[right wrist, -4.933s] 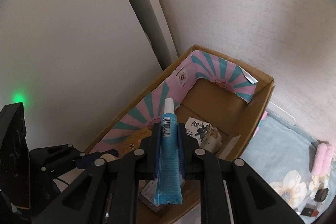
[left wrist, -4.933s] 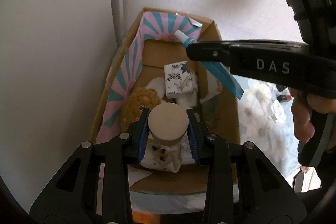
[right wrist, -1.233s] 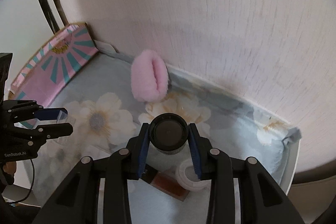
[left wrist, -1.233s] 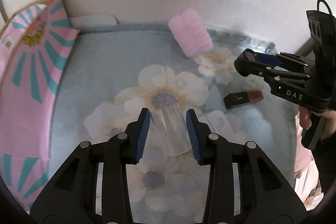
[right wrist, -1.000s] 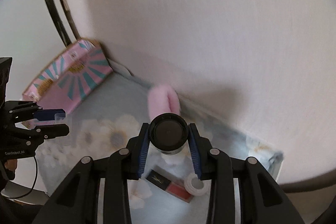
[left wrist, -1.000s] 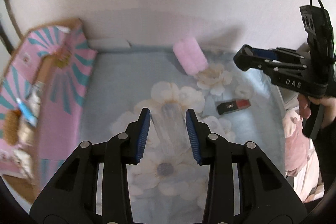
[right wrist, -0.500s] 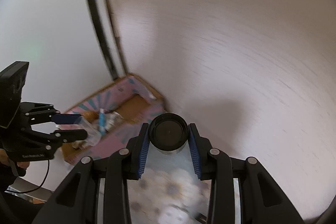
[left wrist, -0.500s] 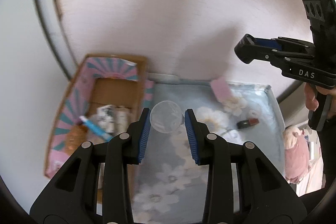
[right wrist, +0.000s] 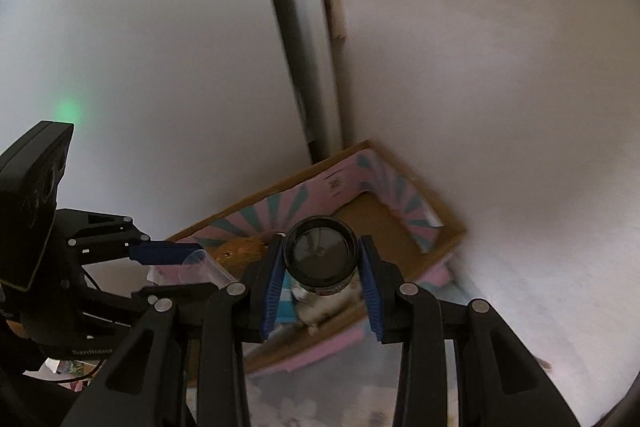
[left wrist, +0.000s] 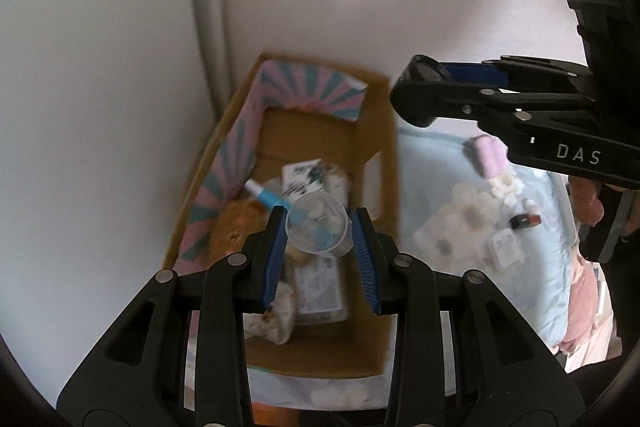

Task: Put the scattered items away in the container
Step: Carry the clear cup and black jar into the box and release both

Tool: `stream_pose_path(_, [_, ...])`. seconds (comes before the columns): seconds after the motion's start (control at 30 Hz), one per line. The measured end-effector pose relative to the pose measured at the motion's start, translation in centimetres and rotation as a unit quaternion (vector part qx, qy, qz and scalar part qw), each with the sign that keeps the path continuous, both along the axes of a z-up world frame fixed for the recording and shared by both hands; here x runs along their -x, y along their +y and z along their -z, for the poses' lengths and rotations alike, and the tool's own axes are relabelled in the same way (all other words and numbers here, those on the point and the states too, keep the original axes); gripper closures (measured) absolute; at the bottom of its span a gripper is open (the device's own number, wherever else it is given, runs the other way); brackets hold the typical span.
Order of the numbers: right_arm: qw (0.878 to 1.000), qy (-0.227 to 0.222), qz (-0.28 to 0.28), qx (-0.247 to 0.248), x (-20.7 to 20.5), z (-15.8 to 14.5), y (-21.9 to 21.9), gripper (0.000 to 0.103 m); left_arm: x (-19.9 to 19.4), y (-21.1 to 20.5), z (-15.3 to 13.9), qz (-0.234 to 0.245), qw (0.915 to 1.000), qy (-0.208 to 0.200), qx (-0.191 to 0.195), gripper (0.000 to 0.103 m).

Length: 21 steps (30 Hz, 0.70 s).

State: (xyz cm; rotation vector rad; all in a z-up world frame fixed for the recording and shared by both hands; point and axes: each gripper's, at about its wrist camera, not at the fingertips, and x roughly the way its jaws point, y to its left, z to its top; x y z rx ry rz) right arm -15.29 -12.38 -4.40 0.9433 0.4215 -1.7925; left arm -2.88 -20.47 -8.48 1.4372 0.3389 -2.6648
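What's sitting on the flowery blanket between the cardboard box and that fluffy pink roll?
Nothing: in the left wrist view, the blanket between the cardboard box and the pink roll is bare pale blue fabric.

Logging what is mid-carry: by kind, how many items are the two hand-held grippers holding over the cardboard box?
clear plastic cup: 1
black-lidded jar: 1
Total: 2

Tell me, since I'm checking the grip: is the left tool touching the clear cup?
Touching. The left wrist view shows the clear cup squeezed between both blue pads of the left tool, above the cardboard box.
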Motion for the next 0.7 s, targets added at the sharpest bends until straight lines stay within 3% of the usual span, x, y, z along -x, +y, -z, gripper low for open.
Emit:
stream_pose_path(0.2, [1.0, -0.015, -0.007, -0.019, 0.3, 2.1, -2.8, 0.07, -0.1, -1.5, 1.7, 0.001, 1.0, -0.01, -0.002, 0.073])
stream_pose_path(0.47, [0.999, -0.036, 0.014, -0.038, 0.6, 3.8, -3.5, 0.069, 0.4, -2.1, 2.8, 0.015, 0.9997, -0.018, -0.007, 0.072])
stream_pose_path(0.53, [0.998, -0.044, 0.026, -0.044, 0.8, 3.8, -3.3, 0.048, 0.7, -2.1, 3.3, 0.013, 0.9994, -0.031, -0.009, 0.068])
stream_pose_path(0.57, [0.998, -0.043, 0.033, -0.041, 0.9, 3.7, -3.1, 0.036, 0.8, -2.0, 3.5, 0.01, 0.9992, -0.037, -0.003, 0.049])
stream_pose_path(0.63, [0.998, -0.044, 0.049, -0.026, 1.1, 3.3, -2.5, 0.035, 0.9, -2.0, 3.6, 0.008, 0.9991, -0.041, 0.003, 0.003])
stream_pose_path(0.7, [0.997, -0.045, 0.064, -0.021, 1.4, 3.0, -1.8, 0.035, 0.7, -1.9, 3.7, 0.008, 0.9993, -0.036, -0.001, 0.0])
